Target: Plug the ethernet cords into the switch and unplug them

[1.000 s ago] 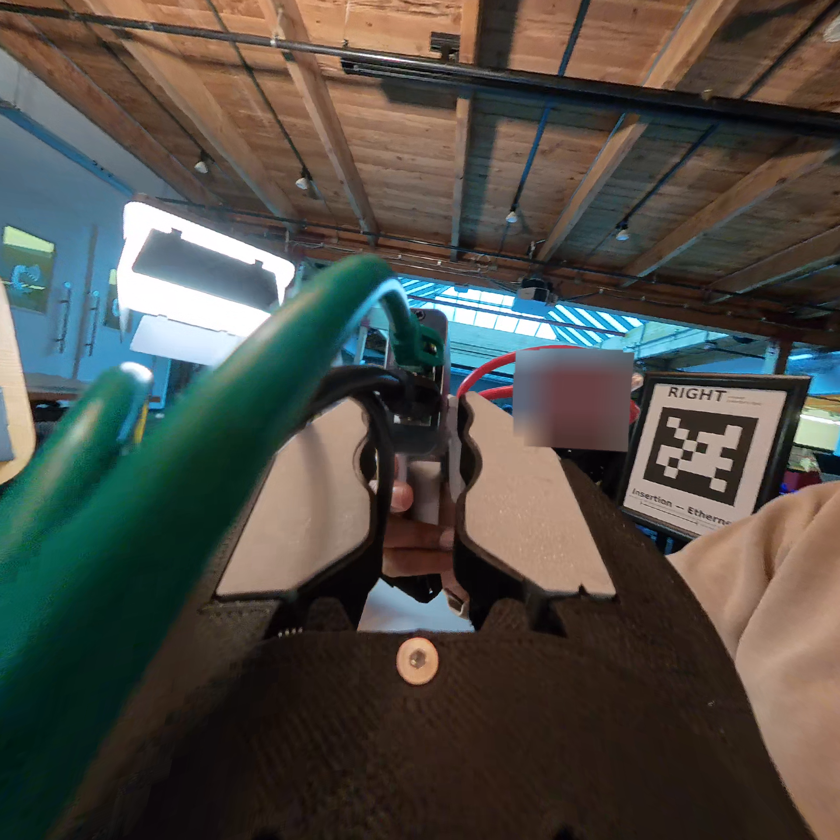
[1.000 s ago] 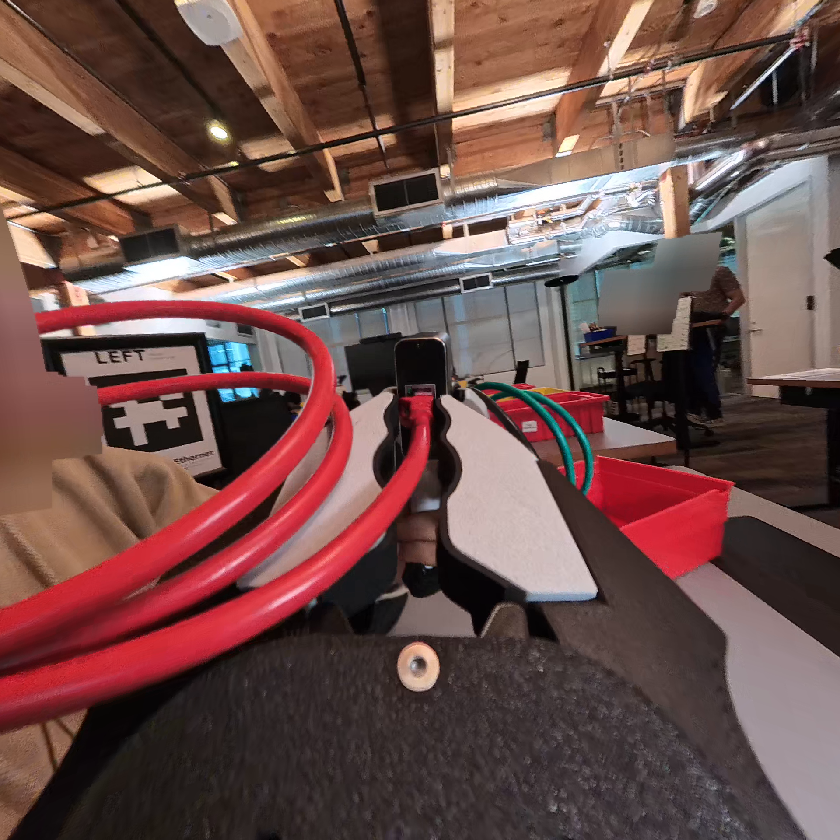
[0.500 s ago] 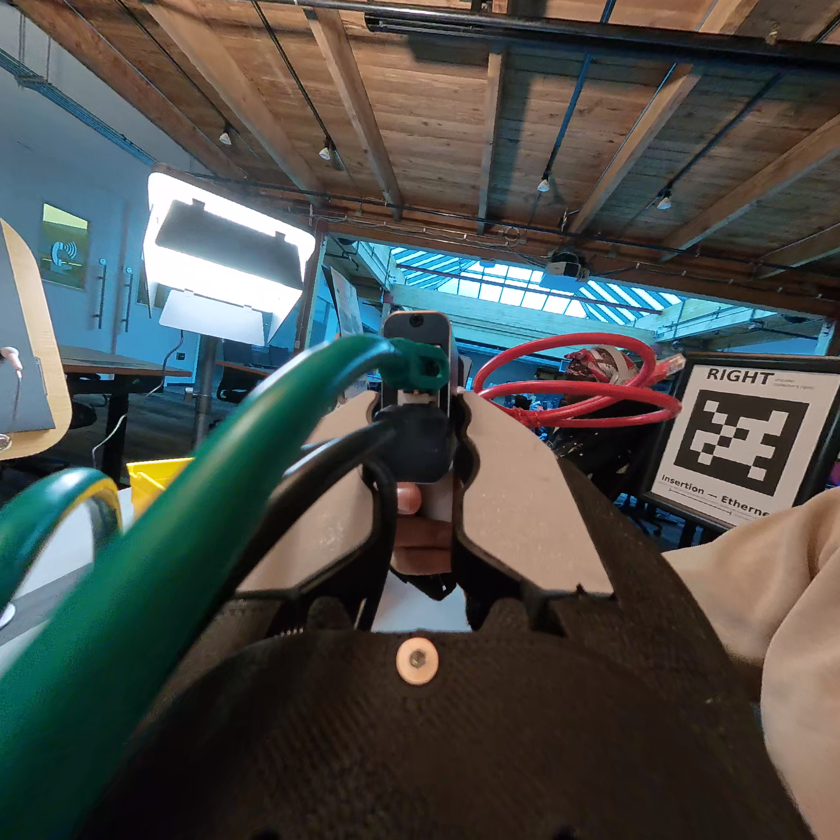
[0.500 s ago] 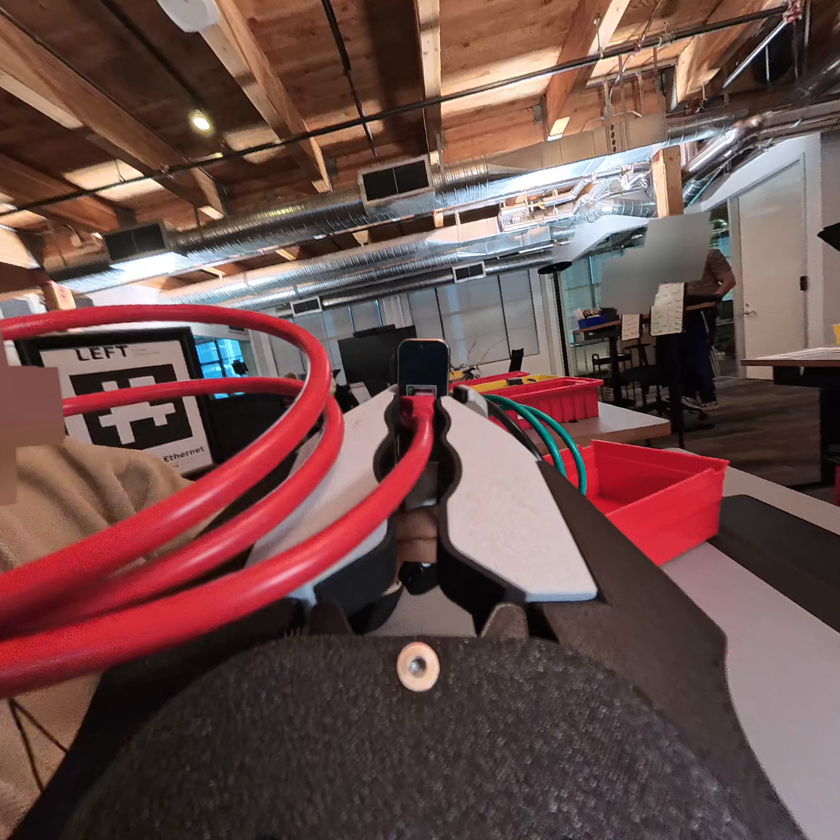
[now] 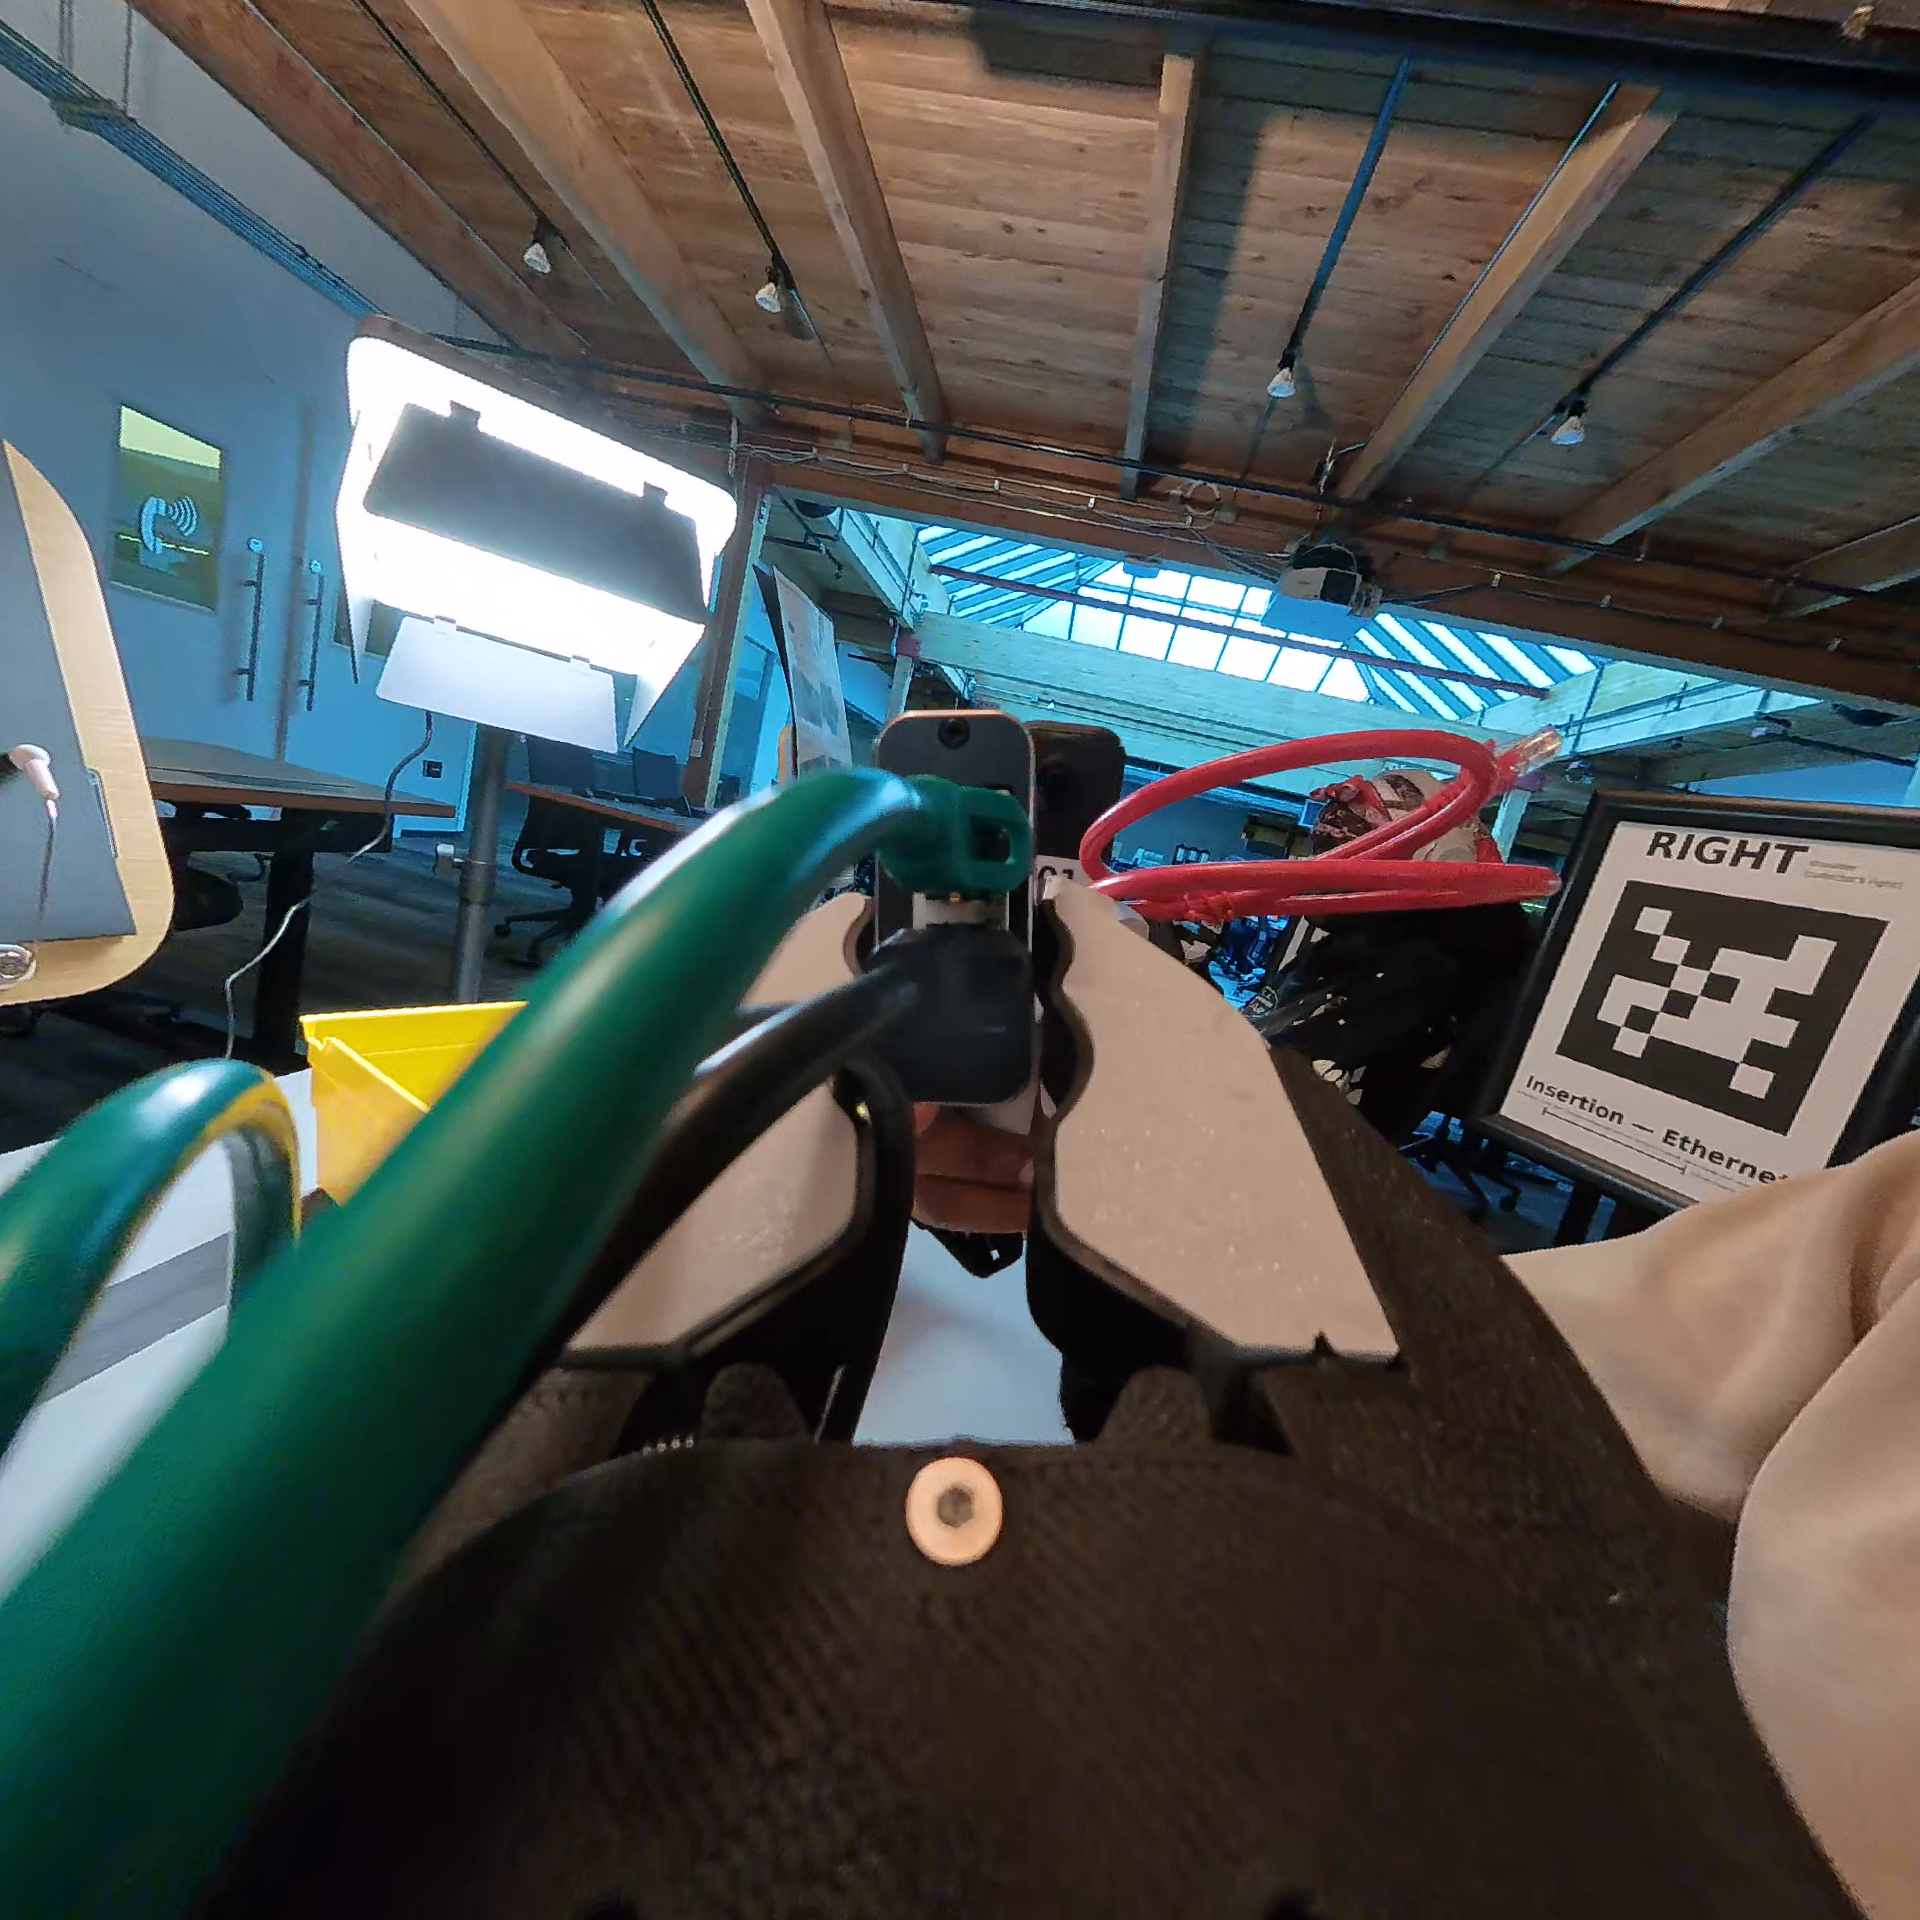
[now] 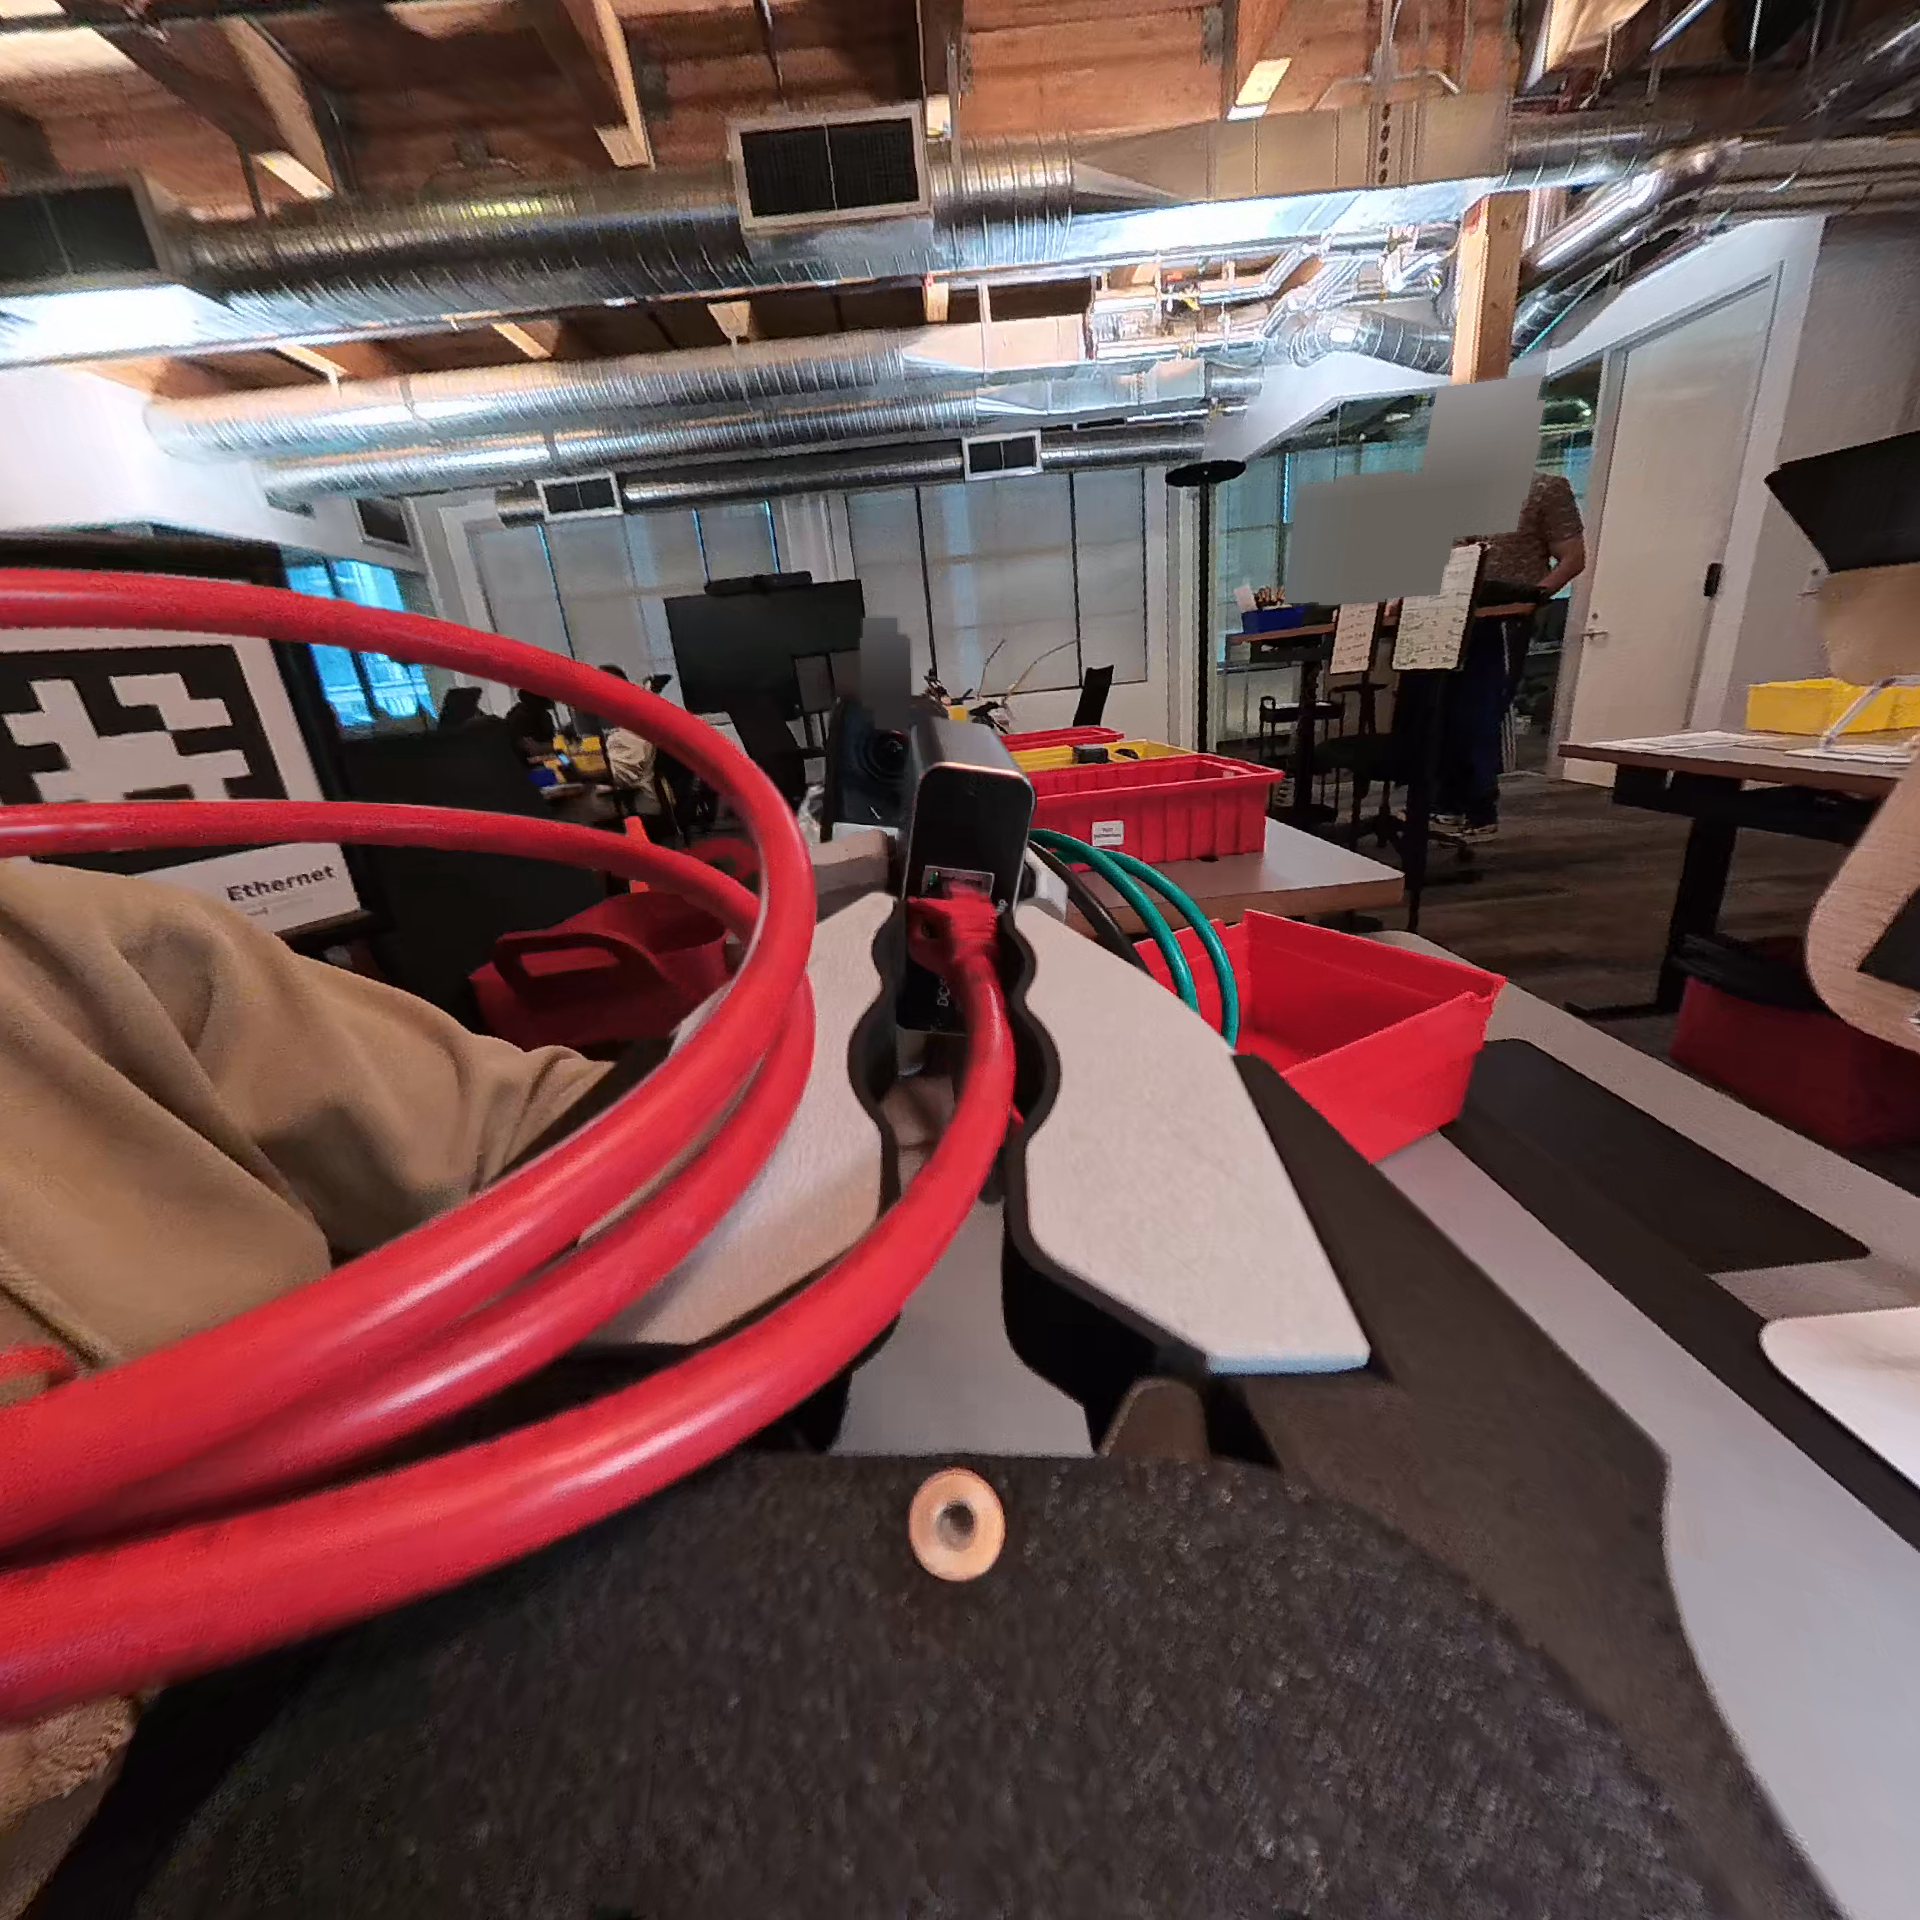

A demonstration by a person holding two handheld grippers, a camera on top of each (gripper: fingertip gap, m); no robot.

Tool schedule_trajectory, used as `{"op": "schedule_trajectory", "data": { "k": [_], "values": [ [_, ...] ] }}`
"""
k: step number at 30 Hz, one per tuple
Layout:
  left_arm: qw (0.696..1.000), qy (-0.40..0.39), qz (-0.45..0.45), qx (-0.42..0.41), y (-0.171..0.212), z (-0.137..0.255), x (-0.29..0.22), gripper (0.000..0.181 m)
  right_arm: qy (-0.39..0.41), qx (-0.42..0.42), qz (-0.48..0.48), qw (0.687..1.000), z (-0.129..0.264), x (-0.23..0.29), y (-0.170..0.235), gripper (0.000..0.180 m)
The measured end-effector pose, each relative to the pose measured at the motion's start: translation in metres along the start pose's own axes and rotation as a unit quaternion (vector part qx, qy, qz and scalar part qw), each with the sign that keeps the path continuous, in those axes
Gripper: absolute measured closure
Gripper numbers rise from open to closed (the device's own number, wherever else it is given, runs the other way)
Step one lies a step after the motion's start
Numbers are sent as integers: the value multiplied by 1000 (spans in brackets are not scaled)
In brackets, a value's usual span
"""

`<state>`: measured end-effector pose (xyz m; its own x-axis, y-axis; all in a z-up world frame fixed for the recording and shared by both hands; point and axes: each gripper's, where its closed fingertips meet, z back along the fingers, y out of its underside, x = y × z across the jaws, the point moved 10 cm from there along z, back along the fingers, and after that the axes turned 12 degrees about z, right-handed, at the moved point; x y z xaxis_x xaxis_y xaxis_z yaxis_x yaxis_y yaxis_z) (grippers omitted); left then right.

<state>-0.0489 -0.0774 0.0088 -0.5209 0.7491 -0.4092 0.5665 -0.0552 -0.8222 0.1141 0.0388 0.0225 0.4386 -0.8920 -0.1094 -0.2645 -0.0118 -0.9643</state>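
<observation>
From the left wrist view, the left gripper (image 5: 951, 997) is clamped on the end of a small black switch (image 5: 954, 821) held upright between its grey fingers (image 5: 1174, 1122). A green ethernet cord (image 5: 499, 1122) arcs in from the lower left and its plug (image 5: 971, 836) sits in a port on the switch's upper face; a black cord (image 5: 790, 1049) enters just below it. A bare fingertip shows under the switch. Behind, a coiled red ethernet cord (image 5: 1320, 821) hangs in the air with one clear plug free at its upper right, beside a framed marker sign (image 5: 1714, 997). A yellow bin (image 5: 395, 1070) stands on the bench at the left, and a beige sleeve (image 5: 1766, 1351) fills the right edge.

The right wrist view shows the switch's opposite end (image 6: 961, 862), which the left view hides: the right gripper (image 6: 951, 997) is closed around the red plug (image 6: 951, 920) seated in a port there, the red ethernet cord (image 6: 540, 1143) looping off to the left. The green ethernet cord (image 6: 1184, 925) appears behind the switch, above a red bin (image 6: 1361, 1039) on the bench (image 6: 1714, 1558). A person (image 6: 1527, 582) stands far off at a desk.

Against half a second ago, both views have tipped downward: less ceiling, more room and bench. Both grips are unchanged.
</observation>
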Motion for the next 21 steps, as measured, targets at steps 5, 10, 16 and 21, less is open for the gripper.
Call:
{"op": "schedule_trajectory", "data": {
  "k": [5, 10, 16, 21],
  "values": [
    [1000, -5, -11, 2, 0, 0, -1, 152, 8, 25, 4, 1000, 0, 0, -5, 164],
    [1000, -4, -21, 2, -1, 0, -3, 152, 4, 30, 0, 1000, 0, 0, -7, 164],
    [1000, -9, -26, 5, 1, -1, -4, 154, 2, 40, -2, 999, 2, -2, -7, 163],
    [995, -42, -88, -23, 4, 0, -13, 154, 41, 44, 30, 998, -1, 2, -10, 160]
  ]
}}
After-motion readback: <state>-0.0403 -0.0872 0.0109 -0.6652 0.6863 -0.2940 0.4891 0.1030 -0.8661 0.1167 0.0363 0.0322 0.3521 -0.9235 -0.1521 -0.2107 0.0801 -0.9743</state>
